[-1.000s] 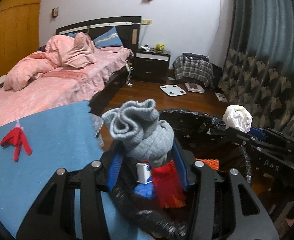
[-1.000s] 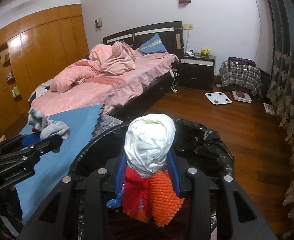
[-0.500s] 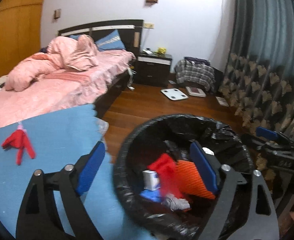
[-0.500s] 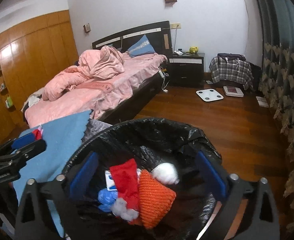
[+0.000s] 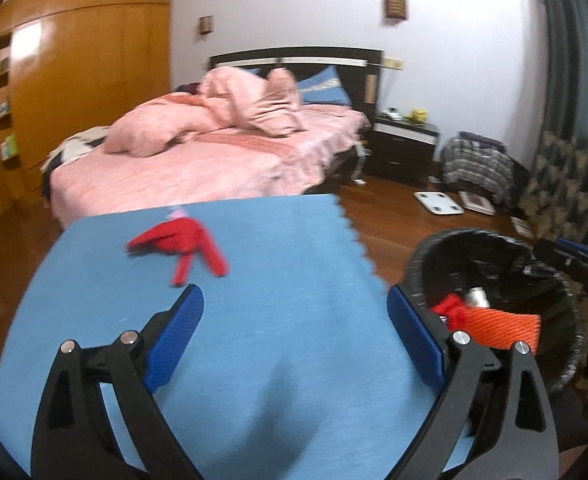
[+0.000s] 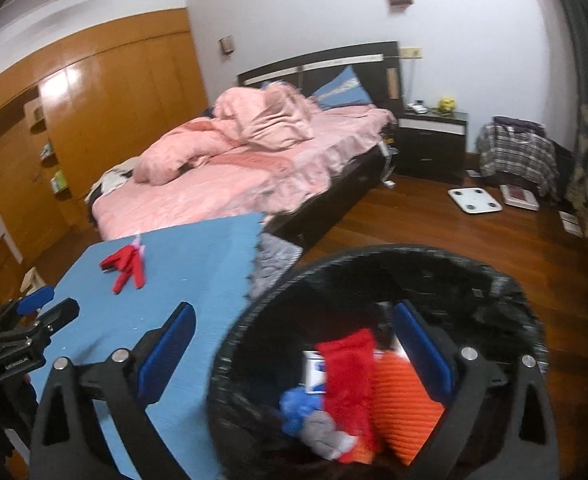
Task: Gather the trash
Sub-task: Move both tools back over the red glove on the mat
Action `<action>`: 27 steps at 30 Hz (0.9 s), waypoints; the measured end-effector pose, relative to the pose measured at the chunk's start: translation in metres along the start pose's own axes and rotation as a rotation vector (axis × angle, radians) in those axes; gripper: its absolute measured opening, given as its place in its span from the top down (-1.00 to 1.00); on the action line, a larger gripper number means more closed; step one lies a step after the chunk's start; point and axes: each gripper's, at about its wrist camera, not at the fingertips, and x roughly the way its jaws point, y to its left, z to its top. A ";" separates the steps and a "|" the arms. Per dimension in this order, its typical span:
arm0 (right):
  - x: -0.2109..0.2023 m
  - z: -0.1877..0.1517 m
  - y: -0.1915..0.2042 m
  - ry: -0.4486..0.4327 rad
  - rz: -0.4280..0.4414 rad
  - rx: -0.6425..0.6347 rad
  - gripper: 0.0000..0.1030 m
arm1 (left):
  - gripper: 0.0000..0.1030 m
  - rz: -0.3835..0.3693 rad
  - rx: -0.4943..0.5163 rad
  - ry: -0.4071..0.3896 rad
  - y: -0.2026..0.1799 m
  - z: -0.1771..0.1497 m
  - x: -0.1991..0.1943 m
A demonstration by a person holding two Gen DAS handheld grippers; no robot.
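Observation:
A red scrap of cloth lies on the blue mat. My left gripper hovers over the mat a little short of the scrap; its jaws are opening and hold nothing. The black-lined trash bin stands at the mat's right edge. My right gripper is open and empty, straddling the bin's left rim. In the bin lie a red piece, an orange net, a grey sock and a blue wad.
A bed with pink bedding stands beyond the mat. A dark nightstand, a white scale and a plaid bag sit on the wood floor. Curtains hang on the right, a wooden wardrobe on the left.
Both grippers opened: the grey sock and the white wad left their jaws, and both showed in the bin half a second ago. The left gripper swung left over the mat; the right also shifted left.

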 end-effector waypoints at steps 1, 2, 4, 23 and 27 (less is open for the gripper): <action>0.006 0.002 0.009 0.004 0.010 -0.011 -0.88 | -0.76 0.014 -0.016 0.001 0.011 -0.002 -0.001; 0.012 0.003 0.018 0.010 0.020 -0.021 -0.88 | -0.76 0.026 -0.028 0.001 0.020 -0.002 -0.001; 0.025 0.006 0.034 0.015 0.038 -0.038 -0.88 | -0.76 0.060 -0.058 0.000 0.041 -0.002 0.000; 0.176 0.047 0.143 0.041 0.076 -0.178 -0.79 | -0.75 0.190 -0.129 0.037 0.124 0.042 0.116; 0.197 0.052 0.136 0.060 0.058 -0.157 -0.71 | -0.75 0.199 -0.138 0.052 0.129 0.046 0.141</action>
